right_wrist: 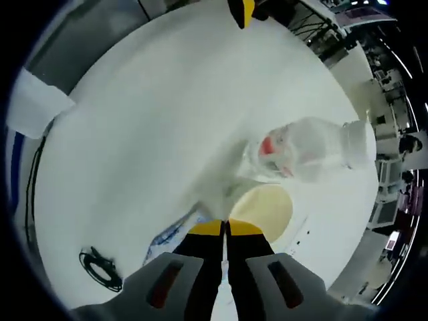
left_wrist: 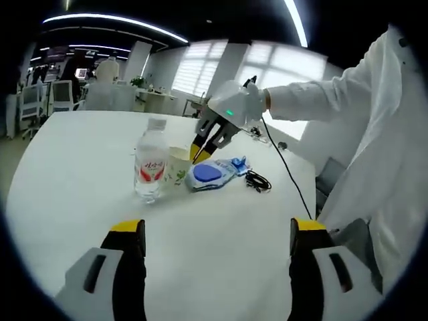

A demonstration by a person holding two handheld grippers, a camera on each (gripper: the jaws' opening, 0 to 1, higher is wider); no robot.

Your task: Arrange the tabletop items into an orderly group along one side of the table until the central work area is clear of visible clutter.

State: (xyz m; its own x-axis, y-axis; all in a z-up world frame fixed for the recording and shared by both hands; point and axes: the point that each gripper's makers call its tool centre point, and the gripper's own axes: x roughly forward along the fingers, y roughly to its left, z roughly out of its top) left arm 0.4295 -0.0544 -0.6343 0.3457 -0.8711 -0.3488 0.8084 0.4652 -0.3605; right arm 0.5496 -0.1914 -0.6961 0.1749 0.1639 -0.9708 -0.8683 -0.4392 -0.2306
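A clear water bottle (left_wrist: 150, 164) with a red label stands mid-table, and a paper cup (left_wrist: 177, 164) stands right beside it. A blue-and-white packet (left_wrist: 210, 174) lies just right of the cup. My right gripper (left_wrist: 197, 150) comes down at the cup's right rim. In the right gripper view its jaws (right_wrist: 226, 229) are pressed together on the rim of the cup (right_wrist: 267, 207), with the bottle (right_wrist: 307, 150) beyond and the packet (right_wrist: 170, 234) to the left. My left gripper (left_wrist: 217, 231) stands open near the table's front, with nothing between its fingers.
A coiled black cable (left_wrist: 257, 180) lies right of the packet, seen also as the cable (right_wrist: 100, 264) low left. The white round table (left_wrist: 80, 147) spreads wide to the left. A person's white sleeve (left_wrist: 314, 93) reaches in from the right. Chairs and desks stand far behind.
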